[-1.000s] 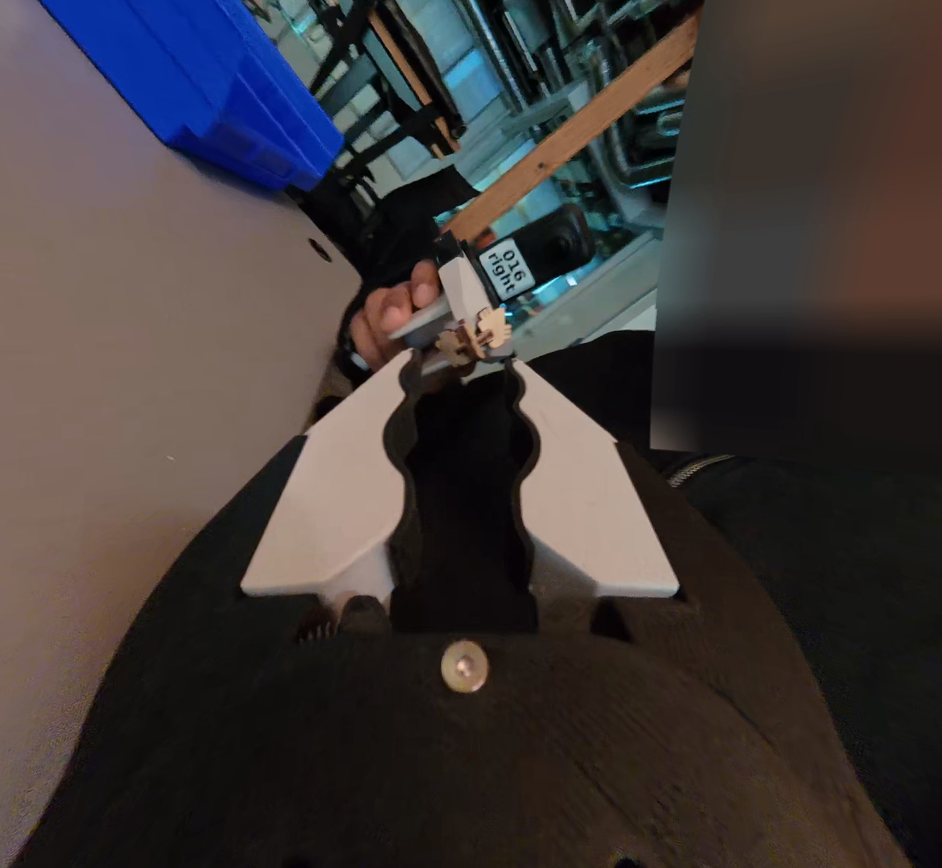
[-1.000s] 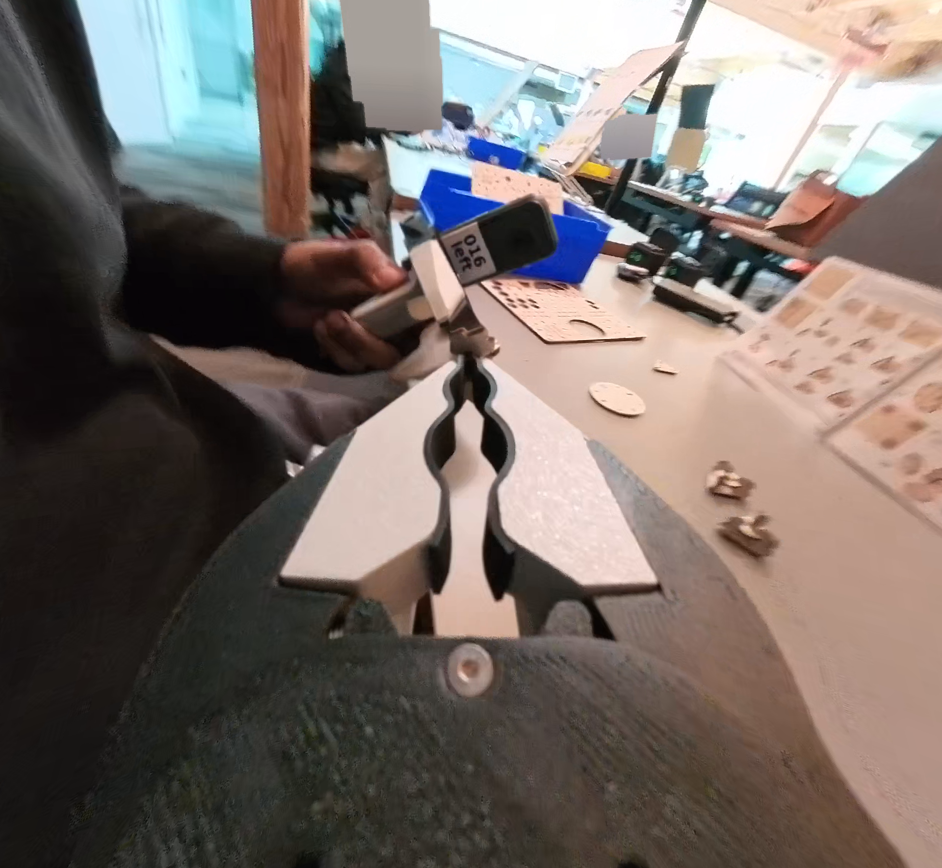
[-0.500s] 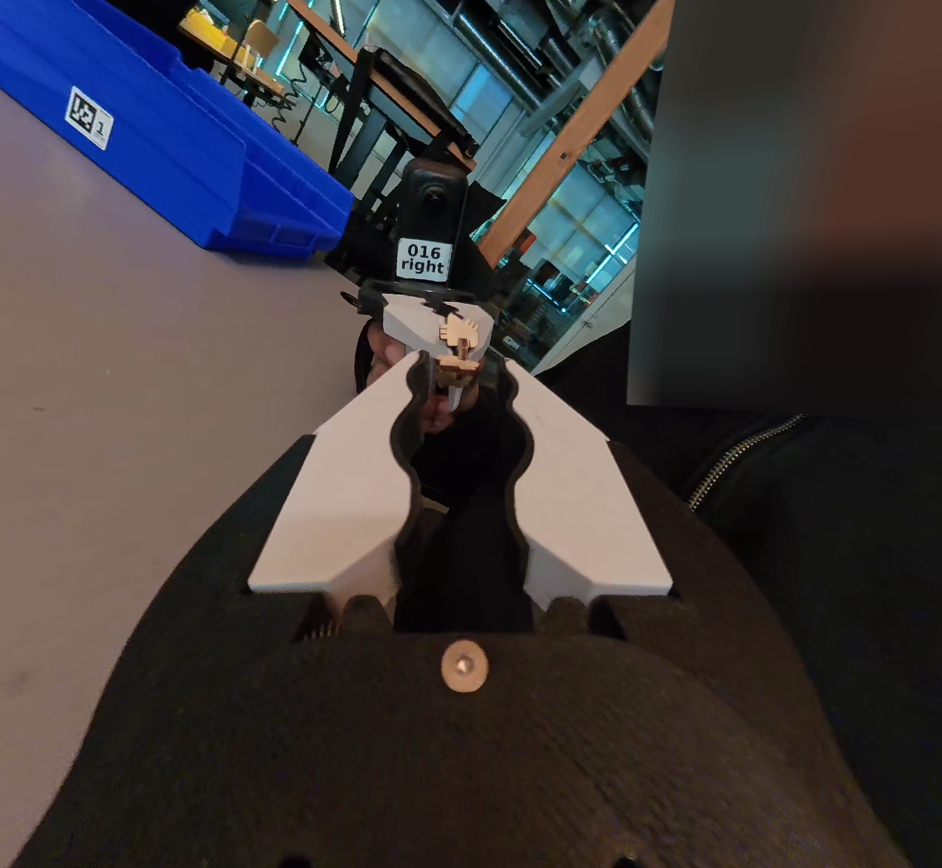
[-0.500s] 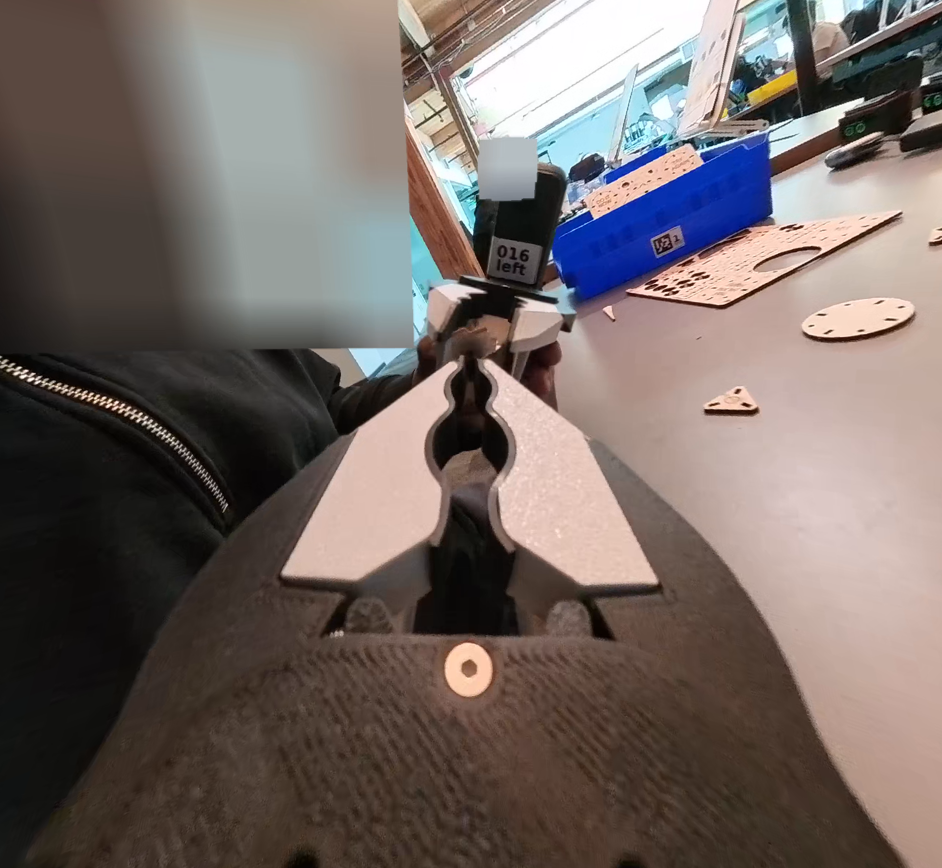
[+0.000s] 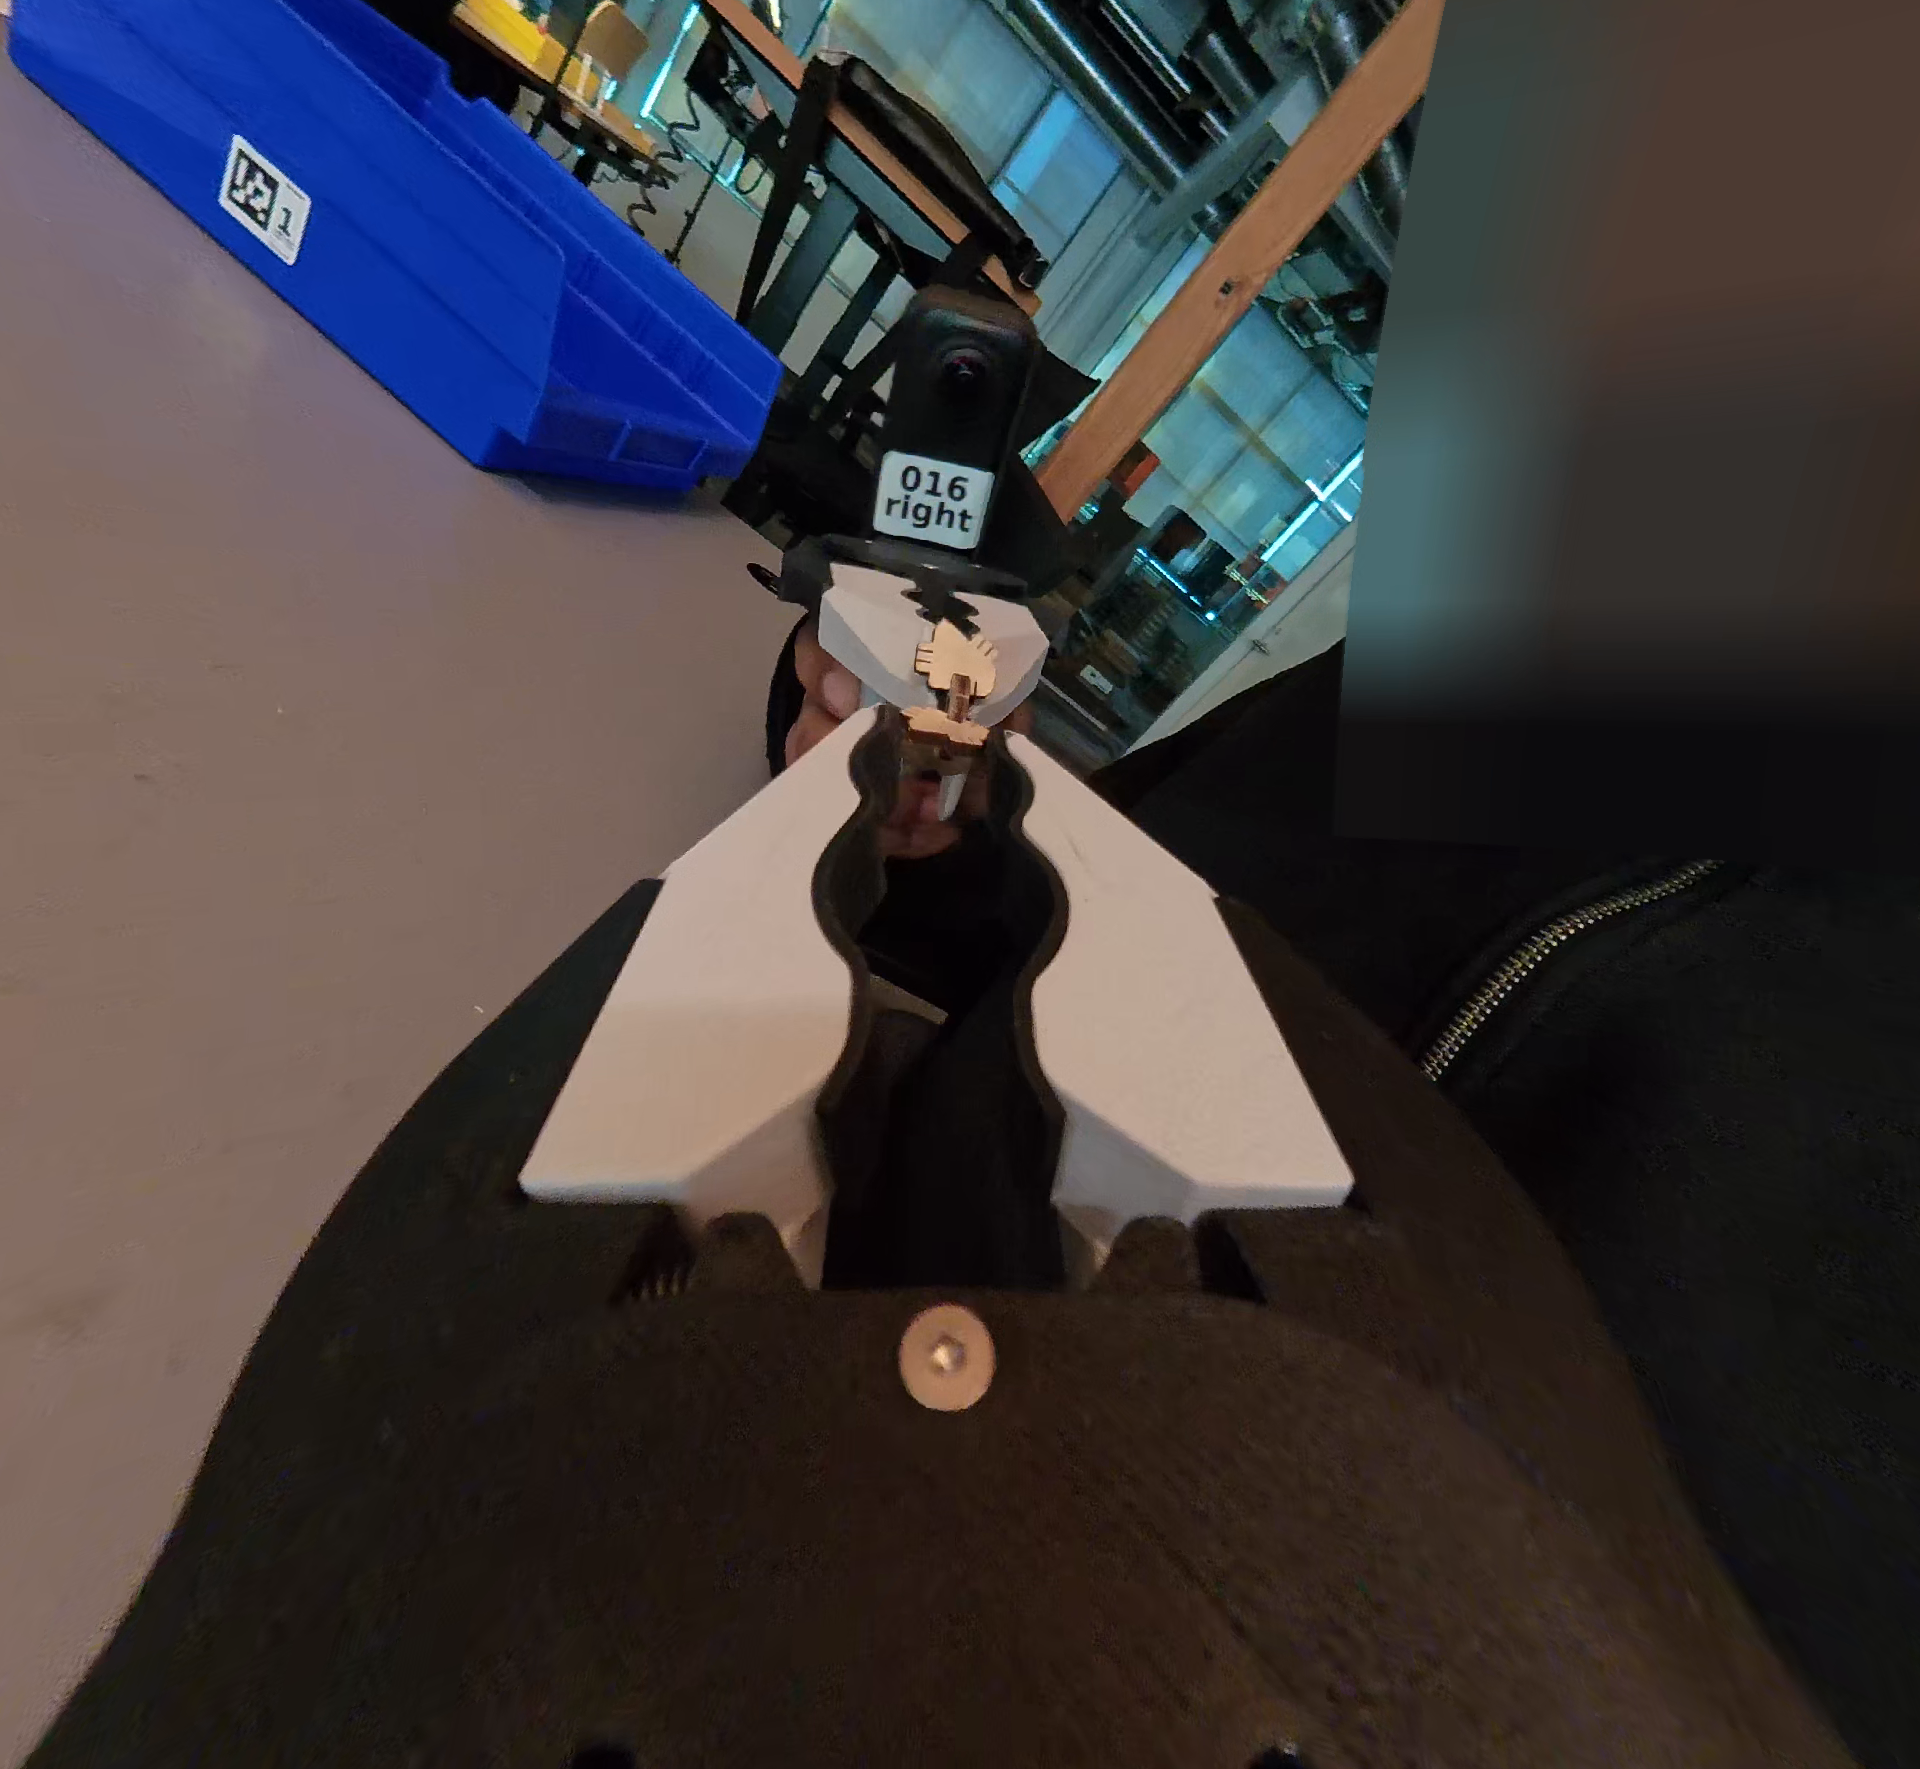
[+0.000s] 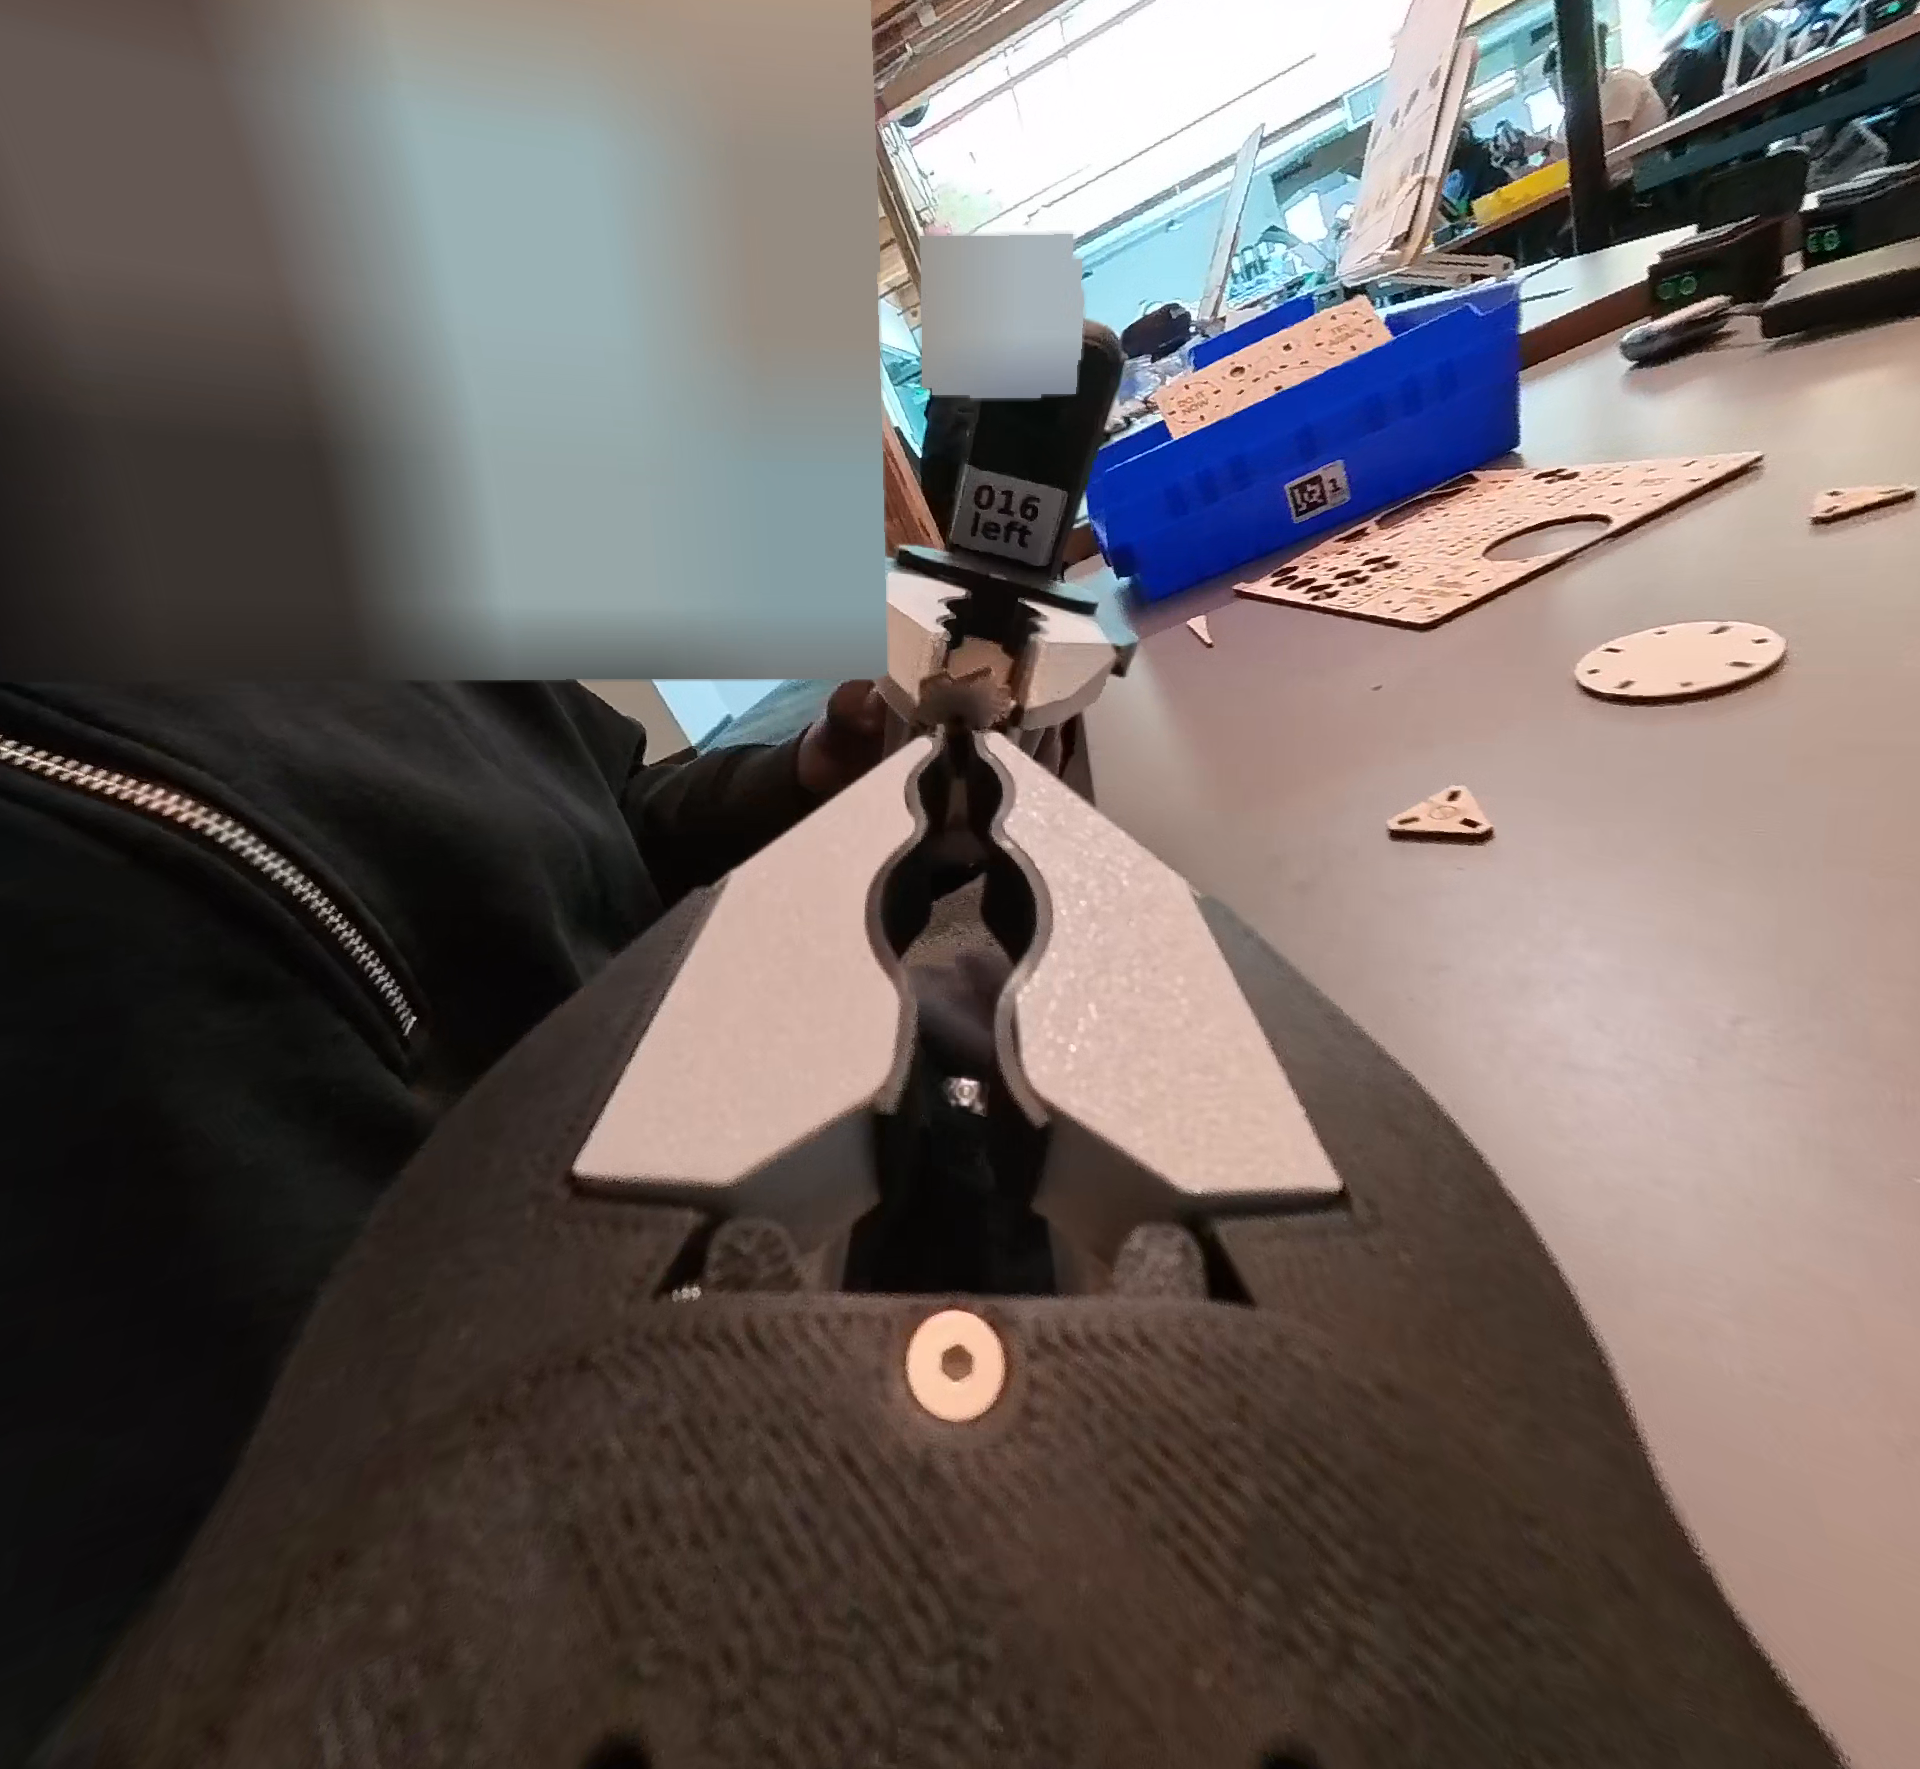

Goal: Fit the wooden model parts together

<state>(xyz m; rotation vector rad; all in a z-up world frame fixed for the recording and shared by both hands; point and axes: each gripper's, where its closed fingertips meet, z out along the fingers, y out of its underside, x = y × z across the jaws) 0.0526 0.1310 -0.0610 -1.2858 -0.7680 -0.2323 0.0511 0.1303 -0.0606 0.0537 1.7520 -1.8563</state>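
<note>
We find both grippers meeting above the bench [image 6: 1558,992]. Right gripper [image 5: 954,675] fingers pinch one small wooden piece [image 5: 956,657]; left gripper [image 5: 943,732] fingers narrowly clamp another wooden piece [image 5: 940,730]. Light, thin, likely brittle: grip flat faces.

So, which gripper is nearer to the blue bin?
Left, I judge. The left gripper sits beside the near end of the blue bin; the right gripper meets it tip to tip, farther back.
</note>
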